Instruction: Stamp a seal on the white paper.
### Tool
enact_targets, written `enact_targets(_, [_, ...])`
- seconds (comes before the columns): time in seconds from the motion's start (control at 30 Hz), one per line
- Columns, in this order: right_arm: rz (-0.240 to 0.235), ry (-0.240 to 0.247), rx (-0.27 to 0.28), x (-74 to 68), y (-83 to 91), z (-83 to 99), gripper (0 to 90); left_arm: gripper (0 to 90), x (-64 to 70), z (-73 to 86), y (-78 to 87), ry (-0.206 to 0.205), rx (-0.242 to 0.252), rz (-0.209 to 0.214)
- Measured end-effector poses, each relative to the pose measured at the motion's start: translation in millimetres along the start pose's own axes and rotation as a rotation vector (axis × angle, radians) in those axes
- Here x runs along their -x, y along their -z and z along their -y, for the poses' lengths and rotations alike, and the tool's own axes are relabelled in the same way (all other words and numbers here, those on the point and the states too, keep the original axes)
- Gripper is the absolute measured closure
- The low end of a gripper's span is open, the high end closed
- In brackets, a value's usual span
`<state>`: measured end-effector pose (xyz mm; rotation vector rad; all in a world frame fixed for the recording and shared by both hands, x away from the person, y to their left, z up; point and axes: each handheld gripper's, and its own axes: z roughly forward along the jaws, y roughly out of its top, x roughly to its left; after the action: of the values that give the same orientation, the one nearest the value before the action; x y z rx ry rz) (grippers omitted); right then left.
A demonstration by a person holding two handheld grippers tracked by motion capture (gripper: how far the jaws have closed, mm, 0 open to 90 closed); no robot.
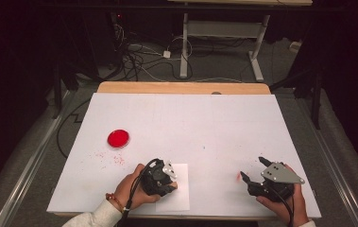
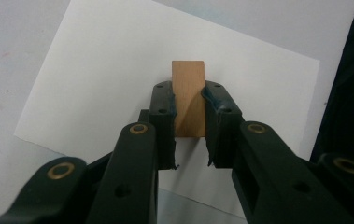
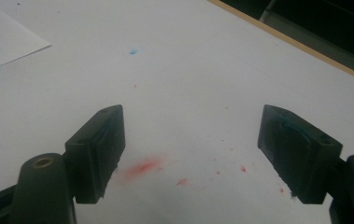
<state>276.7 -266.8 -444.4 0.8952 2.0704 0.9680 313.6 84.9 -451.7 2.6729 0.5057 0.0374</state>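
Left gripper view: plain tan wooden block [image 2: 188, 98]; rectangular.

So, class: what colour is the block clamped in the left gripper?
Light wooden brown: the block shows best in the left gripper view.

The desk [image 1: 181, 88] has a pale wooden top, almost wholly covered by a large white sheet [image 1: 186, 127] that leaves a strip of wood bare along the far edge. On the sheet lie a round red dish [image 1: 118, 138] towards the left, a smaller white paper [image 1: 179, 191] near the front edge, and scattered red smears [image 3: 139, 169] and specks.
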Motion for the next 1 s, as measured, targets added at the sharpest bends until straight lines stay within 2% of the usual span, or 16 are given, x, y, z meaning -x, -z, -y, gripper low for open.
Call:
enact_targets(0.13, [0.000, -0.002, -0.001, -0.3, -0.1, 0.0, 23.8, 73.7, -2.2, -0.2, -0.2, 0.009, -0.001, 0.014])
enact_targets(0.27, [-0.002, -0.001, -0.002, -0.7, -0.1, 0.1, 23.9, 73.7, 0.7, -1.8, -0.5, -0.001, -0.013, -0.005])
enact_targets(0.73, [-0.004, 0.005, -0.005, -0.3, -0.7, 0.4, 23.9, 73.7, 0.5, 0.0, -0.9, 0.002, -0.003, -0.001])
enact_targets(1.0, [-0.001, 0.010, -0.005, -0.6, 0.0, 0.0, 23.9, 73.7, 3.0, -0.3, -1.4, -0.009, -0.007, -0.019])
